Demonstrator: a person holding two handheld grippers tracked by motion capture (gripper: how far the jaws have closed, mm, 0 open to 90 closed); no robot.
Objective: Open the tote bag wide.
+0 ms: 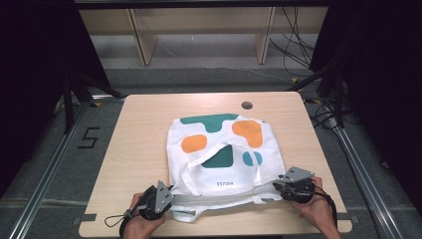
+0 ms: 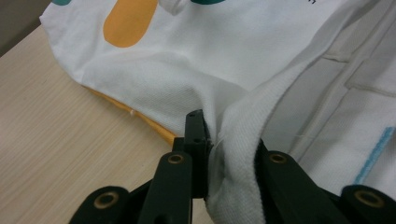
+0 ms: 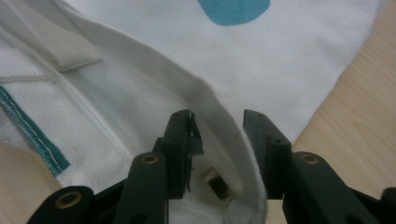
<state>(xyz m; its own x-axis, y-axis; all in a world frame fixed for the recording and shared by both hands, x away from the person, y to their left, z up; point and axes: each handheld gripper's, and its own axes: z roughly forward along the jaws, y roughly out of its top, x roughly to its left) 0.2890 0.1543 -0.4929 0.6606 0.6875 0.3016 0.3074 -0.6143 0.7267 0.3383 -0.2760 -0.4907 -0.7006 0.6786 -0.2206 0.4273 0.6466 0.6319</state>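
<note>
The left gripper (image 2: 215, 154) was clamped on the tote bag (image 1: 224, 149) hem (image 2: 243, 140). The right gripper (image 3: 217, 140) stood parted, the hem between its jaws but unpinched. Pulling then would likely have slipped that side free.

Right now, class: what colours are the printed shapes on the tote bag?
Orange and teal on the white tote bag; clearest in the high view.

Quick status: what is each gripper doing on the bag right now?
Left gripper: shut on the tote bag hem at its near-left corner.
Right gripper: jaws apart, straddling the bag's hem at the near-right corner, not clamped.
</note>
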